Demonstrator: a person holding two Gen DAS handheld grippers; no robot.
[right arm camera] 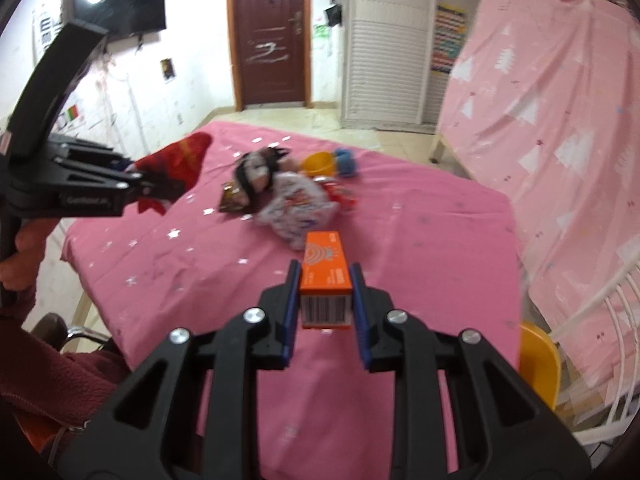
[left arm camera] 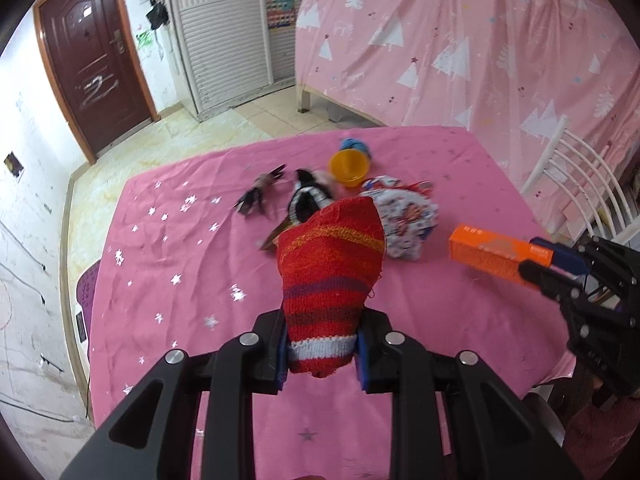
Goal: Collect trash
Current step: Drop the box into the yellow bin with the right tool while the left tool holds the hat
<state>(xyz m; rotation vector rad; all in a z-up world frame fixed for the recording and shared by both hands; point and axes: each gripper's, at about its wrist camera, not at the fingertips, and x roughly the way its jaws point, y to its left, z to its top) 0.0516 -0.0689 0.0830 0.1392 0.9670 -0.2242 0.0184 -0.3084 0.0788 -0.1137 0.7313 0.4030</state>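
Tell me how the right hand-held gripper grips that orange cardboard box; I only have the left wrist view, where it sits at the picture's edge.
Observer: The right hand-held gripper is shut on the orange cardboard box, with a blue pad pressed on each long side.
Operator: Which end is nearest its camera?
Observer: The end with the white barcode label; the other end sticks out forward past the fingertips.
Operator: Anything beside the table on that side?
Observer: A yellow plastic chair seat stands by the right edge of the pink tablecloth.
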